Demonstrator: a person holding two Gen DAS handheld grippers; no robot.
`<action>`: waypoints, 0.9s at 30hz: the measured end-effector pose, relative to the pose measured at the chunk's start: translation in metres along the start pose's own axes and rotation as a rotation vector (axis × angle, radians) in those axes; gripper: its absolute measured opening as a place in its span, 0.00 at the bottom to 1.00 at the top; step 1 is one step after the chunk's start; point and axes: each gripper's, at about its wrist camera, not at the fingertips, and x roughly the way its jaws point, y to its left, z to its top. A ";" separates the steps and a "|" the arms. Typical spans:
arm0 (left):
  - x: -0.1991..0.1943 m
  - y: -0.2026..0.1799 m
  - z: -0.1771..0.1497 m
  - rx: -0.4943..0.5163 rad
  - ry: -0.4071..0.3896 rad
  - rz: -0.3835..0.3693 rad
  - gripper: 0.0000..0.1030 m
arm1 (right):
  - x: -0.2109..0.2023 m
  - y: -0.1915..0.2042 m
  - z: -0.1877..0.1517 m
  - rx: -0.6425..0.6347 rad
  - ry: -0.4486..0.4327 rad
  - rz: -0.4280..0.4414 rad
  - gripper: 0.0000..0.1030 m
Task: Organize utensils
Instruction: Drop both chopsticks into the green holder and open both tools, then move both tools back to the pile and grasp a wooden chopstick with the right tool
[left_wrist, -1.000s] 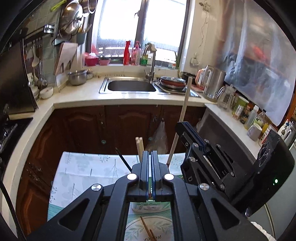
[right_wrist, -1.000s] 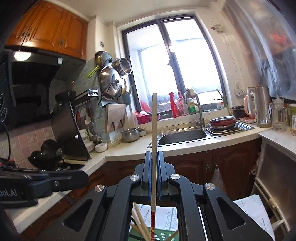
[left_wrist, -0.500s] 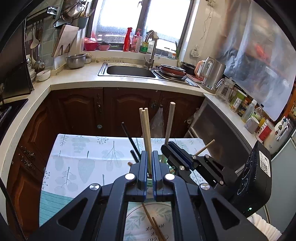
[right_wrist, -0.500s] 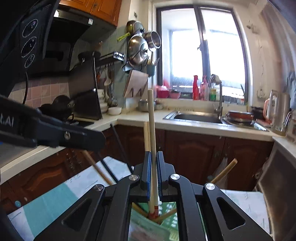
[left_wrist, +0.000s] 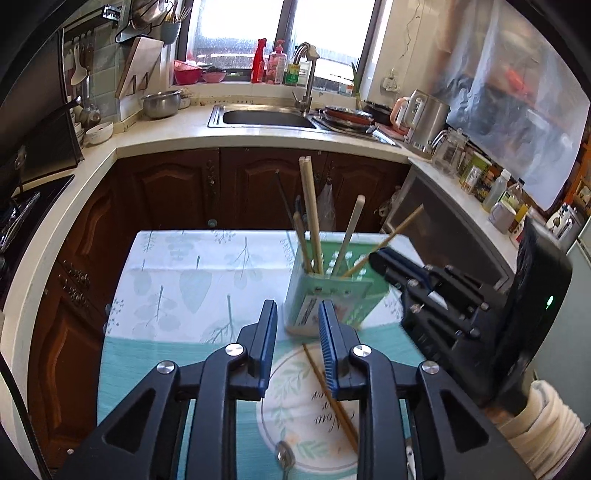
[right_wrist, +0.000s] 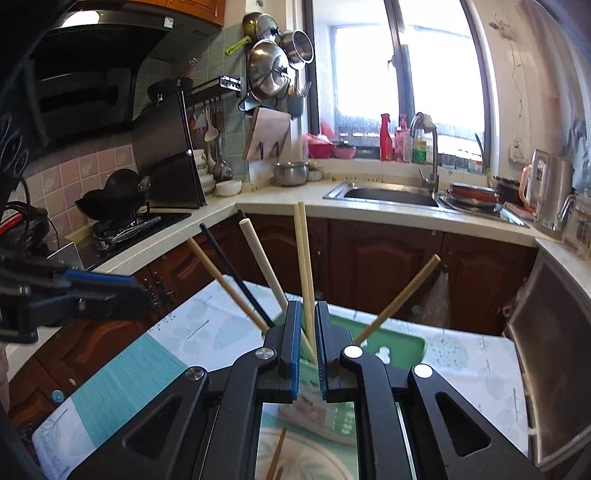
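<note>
- Your counter (left_wrist: 207, 280), draped in a leaf-printed cloth with a teal band, carries everything you are working with; dark wooden cabinets (left_wrist: 177, 188) stand beyond its far edge.
- A round leaf-patterned placemat (left_wrist: 295, 406) lies on the near part of the counter, just under your left hand-held gripper.
- The green utensil holder (left_wrist: 325, 295) stands upright on the cloth at the far edge of the placemat, slightly right of centre in the left view.
- Your left hand-held gripper (left_wrist: 297, 334) hovers just in front of the holder with its blue-padded jaws spread apart, gripping nothing.
- Your right hand-held gripper (right_wrist: 306, 334) sits right above the holder's near rim; its jaws stand apart, and two pale chopsticks show in the gap with clear space on either side.
- Those pale paired chopsticks (left_wrist: 308, 206) stand nearly upright in the holder, the tallest pieces there.
- A white chopstick (left_wrist: 351, 230), a tan one (left_wrist: 391, 236) leaning right, another tan one and a black one (right_wrist: 236, 275) also sit in the holder, fanned outward.
- One brown chopstick (left_wrist: 330, 391) lies flat on the placemat, running diagonally.
- A metal spoon (left_wrist: 285, 456) rests on the placemat's near edge.
</note>
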 end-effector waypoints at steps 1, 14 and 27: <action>-0.002 0.001 -0.004 0.003 0.007 -0.001 0.21 | -0.010 -0.001 -0.002 0.008 0.016 0.000 0.08; -0.029 0.011 -0.083 0.014 0.105 -0.032 0.43 | -0.077 0.038 -0.080 0.031 0.357 0.003 0.16; 0.009 0.007 -0.133 -0.101 0.265 -0.156 0.38 | -0.057 0.043 -0.142 0.136 0.621 0.085 0.22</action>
